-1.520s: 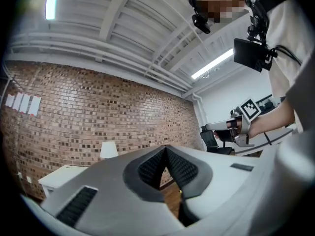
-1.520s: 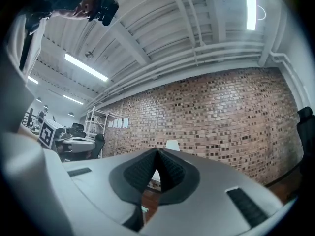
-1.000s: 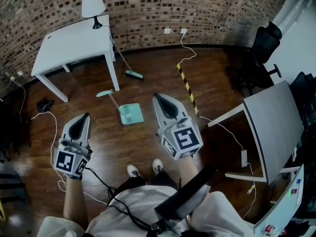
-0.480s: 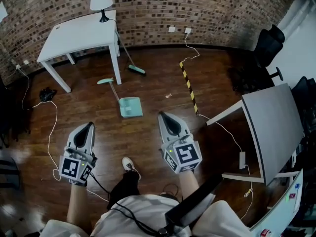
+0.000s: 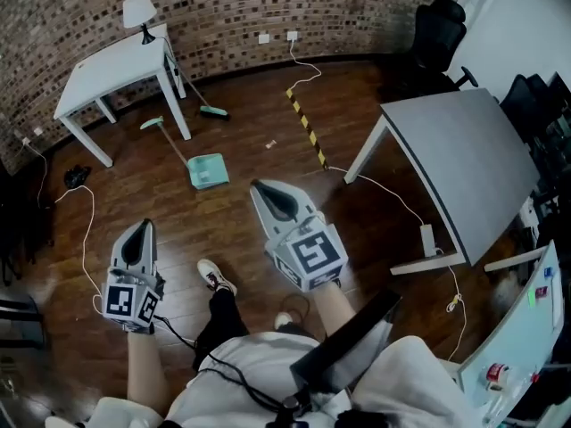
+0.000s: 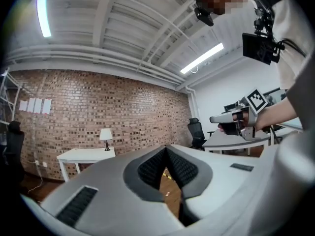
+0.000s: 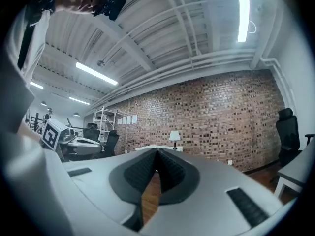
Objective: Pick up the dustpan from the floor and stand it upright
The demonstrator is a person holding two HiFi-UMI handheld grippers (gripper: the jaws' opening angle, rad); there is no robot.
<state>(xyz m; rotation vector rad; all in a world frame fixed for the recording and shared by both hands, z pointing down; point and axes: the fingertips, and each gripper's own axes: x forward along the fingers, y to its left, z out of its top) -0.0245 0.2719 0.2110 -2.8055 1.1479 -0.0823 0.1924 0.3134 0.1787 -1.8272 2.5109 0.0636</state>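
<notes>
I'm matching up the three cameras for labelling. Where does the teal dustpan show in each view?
Head view: the dustpan lies flat on the floor, upper left of centre.
Left gripper view: not in it.
Right gripper view: not in it.
Shared landmark: the lamp on the white table, far upper left in the head view; lamp left of centre in the left gripper view; lamp near centre in the right.

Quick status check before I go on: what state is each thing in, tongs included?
Dustpan: lying flat on the floor, not yet picked up.
Broom: head on the floor, stick slanting up toward the white table.
Lamp: upright on the white table; can't tell if lit.
Left tongs: shut, empty.
Right tongs: shut, empty.
</notes>
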